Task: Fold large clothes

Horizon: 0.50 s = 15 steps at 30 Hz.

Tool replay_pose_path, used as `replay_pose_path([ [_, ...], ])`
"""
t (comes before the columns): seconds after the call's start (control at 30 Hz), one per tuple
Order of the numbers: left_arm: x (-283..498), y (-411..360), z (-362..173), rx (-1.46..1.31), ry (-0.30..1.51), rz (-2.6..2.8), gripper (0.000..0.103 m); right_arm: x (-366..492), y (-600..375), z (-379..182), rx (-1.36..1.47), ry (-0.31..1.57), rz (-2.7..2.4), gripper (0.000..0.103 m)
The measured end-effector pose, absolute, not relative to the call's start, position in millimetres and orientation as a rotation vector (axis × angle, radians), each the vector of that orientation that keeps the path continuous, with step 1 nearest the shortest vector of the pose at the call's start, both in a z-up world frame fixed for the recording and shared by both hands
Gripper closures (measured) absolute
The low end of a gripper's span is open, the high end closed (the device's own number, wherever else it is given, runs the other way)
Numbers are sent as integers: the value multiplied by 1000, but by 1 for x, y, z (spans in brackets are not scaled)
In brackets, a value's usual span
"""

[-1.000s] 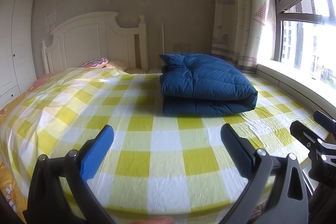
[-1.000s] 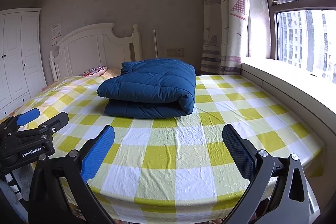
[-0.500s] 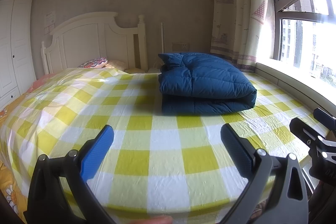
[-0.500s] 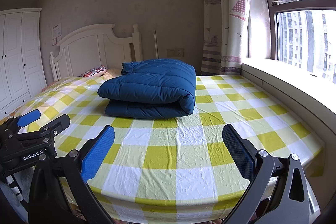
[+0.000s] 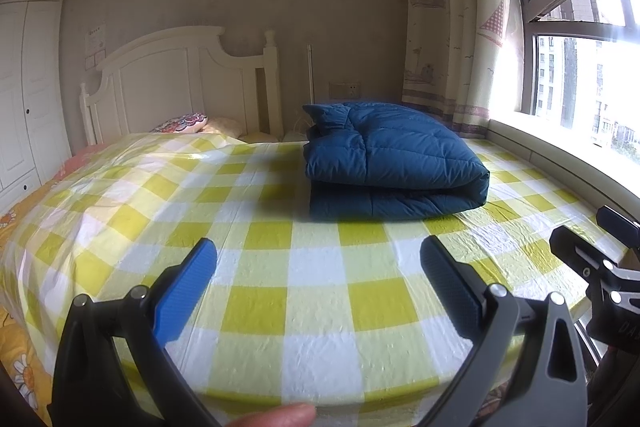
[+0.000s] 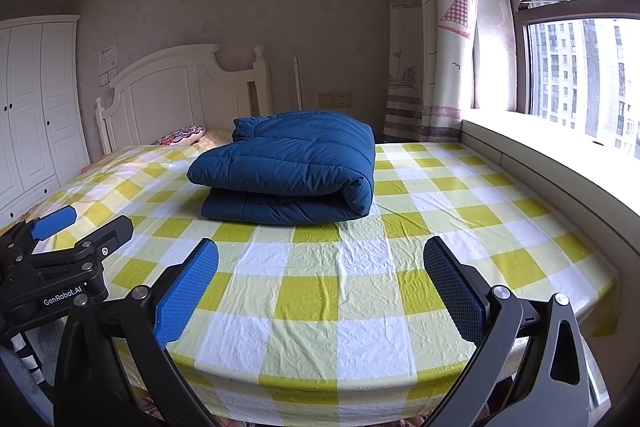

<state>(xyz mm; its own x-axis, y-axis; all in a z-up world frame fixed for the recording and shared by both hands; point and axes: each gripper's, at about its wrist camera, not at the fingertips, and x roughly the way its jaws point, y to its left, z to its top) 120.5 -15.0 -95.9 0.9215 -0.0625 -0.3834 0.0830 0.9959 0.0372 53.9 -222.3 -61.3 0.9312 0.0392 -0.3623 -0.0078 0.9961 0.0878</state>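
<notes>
Nearest, the left gripper (image 5: 318, 279) and the right gripper (image 6: 320, 281) both stand wide open and hold nothing, at the foot edge of the bed (image 6: 360, 311), side by side. Between them and the garment lies free checked sheet. Farther, the blue padded coat (image 6: 288, 167) rests as a thick folded bundle mid-bed, near the window side, so folding looks finished.

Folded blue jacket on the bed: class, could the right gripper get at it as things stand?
Probably yes. The right gripper is open, and only bare checked sheet lies between it and the folded blue jacket.
</notes>
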Motion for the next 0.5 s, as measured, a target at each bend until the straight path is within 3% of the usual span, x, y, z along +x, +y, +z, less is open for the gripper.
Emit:
replay_pose_path([
  [0.5,124,-18,-94,57,348,-130,2,63,-219,-67,71,398,42,4],
])
